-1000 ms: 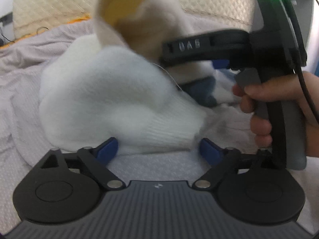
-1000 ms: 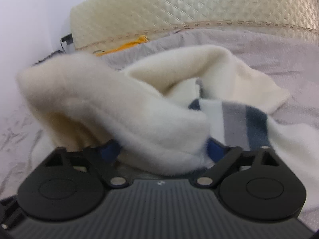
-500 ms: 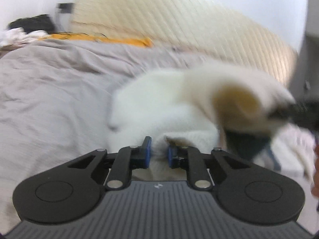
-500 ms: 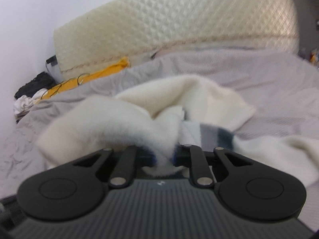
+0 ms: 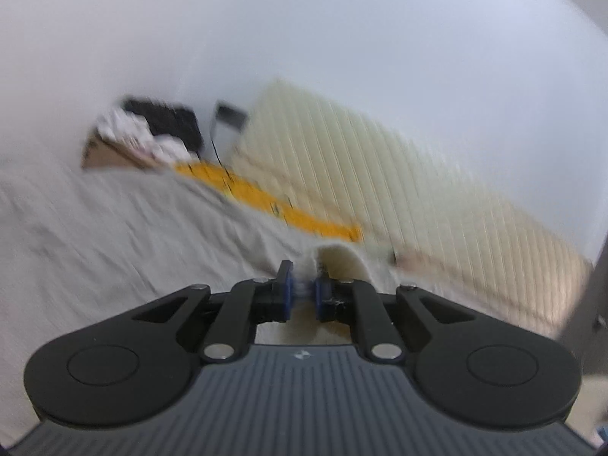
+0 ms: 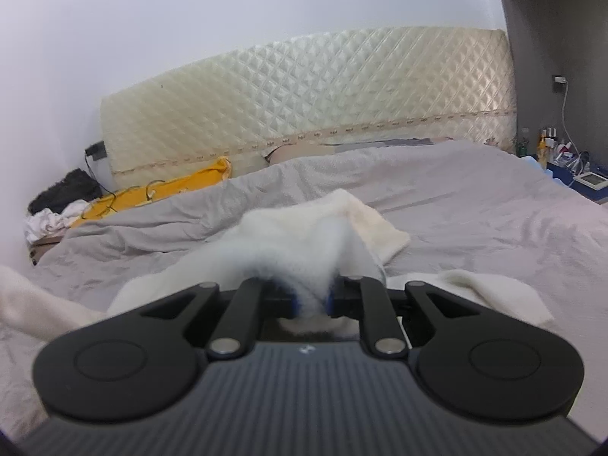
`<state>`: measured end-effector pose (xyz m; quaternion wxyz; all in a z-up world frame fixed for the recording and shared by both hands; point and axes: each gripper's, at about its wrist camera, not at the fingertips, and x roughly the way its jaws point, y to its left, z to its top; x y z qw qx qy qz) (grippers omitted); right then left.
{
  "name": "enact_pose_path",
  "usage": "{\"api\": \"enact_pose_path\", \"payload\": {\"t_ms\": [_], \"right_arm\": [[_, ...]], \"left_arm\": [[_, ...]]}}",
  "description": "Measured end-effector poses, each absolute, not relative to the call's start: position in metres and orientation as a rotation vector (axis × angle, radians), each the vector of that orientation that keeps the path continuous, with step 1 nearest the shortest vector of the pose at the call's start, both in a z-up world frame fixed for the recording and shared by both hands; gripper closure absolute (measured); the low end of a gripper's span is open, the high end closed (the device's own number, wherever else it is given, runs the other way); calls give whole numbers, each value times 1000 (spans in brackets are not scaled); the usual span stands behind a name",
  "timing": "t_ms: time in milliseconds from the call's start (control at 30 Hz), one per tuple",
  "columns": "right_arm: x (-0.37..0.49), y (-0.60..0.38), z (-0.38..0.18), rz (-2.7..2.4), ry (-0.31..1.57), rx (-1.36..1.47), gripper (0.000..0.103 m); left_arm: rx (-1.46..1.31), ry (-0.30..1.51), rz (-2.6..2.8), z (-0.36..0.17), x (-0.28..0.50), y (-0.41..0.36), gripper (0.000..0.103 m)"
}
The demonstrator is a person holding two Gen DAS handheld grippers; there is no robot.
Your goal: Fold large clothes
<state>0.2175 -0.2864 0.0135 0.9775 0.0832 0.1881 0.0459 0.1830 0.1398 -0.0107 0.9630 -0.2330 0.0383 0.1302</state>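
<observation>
Sweater (image 6: 304,235) of cream wool, bunched on a grey bedspread (image 6: 475,205), goes up pinched at two spots. Lifting both grips evenly and drawing them apart should let it hang flat for folding. Right gripper (image 6: 311,298) has just clamped nearly shut on a thick fold; left gripper (image 5: 302,290), its view blurred, has likewise closed on a thin cream edge.

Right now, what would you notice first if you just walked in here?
The fluffy white sweater bunched on the grey bedspread, pinched by the right gripper at the bottom. Behind it stands the cream quilted headboard, with a yellow cloth at its left foot.
</observation>
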Motion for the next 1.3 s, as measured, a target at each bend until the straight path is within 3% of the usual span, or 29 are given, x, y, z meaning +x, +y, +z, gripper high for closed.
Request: {"api": "enact_pose_path", "payload": {"t_ms": [133, 333, 800, 1167, 1233, 1300], "right_arm": [[180, -303, 22, 107, 377, 182, 88], [176, -323, -1, 68, 520, 194, 88], [255, -369, -119, -72, 825, 307, 86], [262, -379, -137, -86, 799, 411, 82], [261, -376, -134, -99, 790, 396, 82], [256, -370, -131, -114, 782, 367, 82]], "left_arm": [[-450, 19, 295, 14, 151, 156, 91], [-414, 132, 335, 9, 158, 155, 90], [-255, 561, 431, -140, 299, 125, 90], [-206, 573, 449, -153, 316, 122, 89], [-232, 576, 424, -145, 309, 122, 85], [-264, 586, 382, -140, 302, 121, 66]]}}
